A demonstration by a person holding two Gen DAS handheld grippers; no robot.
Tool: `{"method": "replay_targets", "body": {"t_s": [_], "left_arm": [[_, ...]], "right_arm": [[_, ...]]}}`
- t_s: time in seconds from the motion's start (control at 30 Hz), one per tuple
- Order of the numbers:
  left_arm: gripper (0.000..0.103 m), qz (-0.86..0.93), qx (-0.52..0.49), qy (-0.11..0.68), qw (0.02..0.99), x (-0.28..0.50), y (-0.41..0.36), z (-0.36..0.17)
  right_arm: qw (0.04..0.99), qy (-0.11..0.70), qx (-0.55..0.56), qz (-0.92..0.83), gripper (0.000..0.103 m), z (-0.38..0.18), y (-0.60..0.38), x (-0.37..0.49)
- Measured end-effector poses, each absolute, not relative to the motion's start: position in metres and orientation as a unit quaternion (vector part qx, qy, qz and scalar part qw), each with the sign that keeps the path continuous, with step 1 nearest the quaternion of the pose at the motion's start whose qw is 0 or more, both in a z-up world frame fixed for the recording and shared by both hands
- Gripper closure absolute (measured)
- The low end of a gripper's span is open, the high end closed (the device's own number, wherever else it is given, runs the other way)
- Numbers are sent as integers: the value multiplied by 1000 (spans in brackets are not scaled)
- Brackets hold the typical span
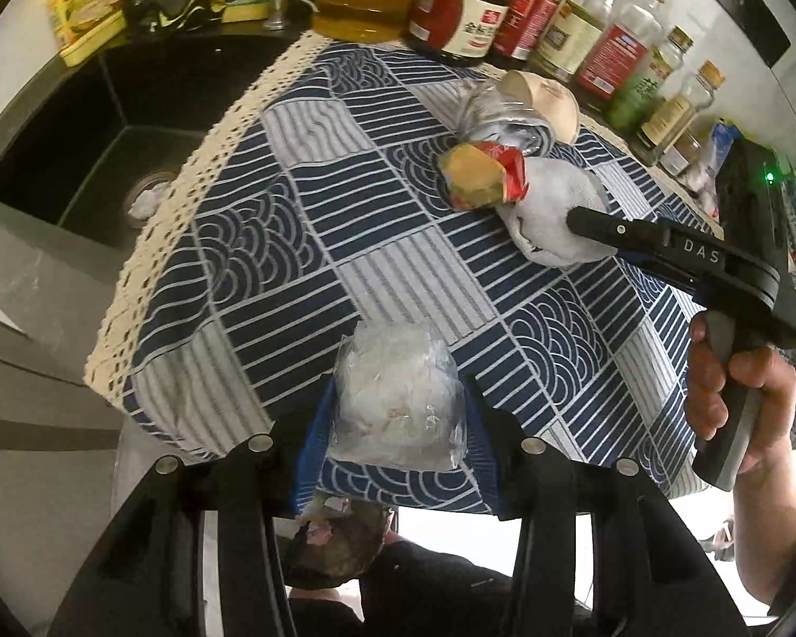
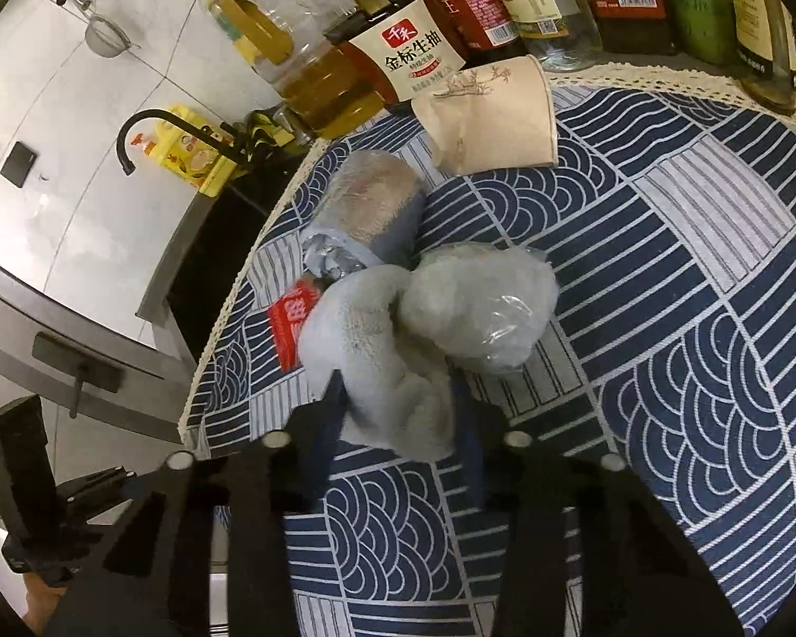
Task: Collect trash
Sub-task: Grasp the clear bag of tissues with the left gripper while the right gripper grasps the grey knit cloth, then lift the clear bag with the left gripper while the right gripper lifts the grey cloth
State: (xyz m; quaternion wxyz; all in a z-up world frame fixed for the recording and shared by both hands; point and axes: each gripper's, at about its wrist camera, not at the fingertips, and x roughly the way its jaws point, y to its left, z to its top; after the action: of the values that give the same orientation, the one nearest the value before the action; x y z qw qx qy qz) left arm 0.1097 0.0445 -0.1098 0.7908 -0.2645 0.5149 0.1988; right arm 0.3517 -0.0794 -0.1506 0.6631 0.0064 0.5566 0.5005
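Grey, crumpled wad of cloth (image 2: pixel 392 361) between clenched right fingers (image 2: pixel 339 403); clear crinkled plastic bag (image 1: pixel 398 403) in clenched left fingers (image 1: pixel 318 424).

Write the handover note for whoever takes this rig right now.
Left hand-held gripper: shut on a crumpled clear plastic bag, held off the near edge of the patterned tablecloth.
Right hand-held gripper: closed on the grey-white rag on the cloth.
Left on the cloth: red snack wrapper, wrapped roll, paper cup.
Done: one bag picked up. To do: the rest. No bin is in view.
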Motion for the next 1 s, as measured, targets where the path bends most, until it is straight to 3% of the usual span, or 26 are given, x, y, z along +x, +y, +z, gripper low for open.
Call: {"method": "replay_targets", "body": {"t_s": [0.2, 1.0], "left_arm": [[58, 203, -263, 512, 792, 105, 51, -107], [58, 73, -209, 477, 851, 85, 63, -85]], "right_arm": [[665, 553, 4, 502, 81, -151, -82, 348], [777, 455, 1, 435, 82, -61, -125, 250]]}}
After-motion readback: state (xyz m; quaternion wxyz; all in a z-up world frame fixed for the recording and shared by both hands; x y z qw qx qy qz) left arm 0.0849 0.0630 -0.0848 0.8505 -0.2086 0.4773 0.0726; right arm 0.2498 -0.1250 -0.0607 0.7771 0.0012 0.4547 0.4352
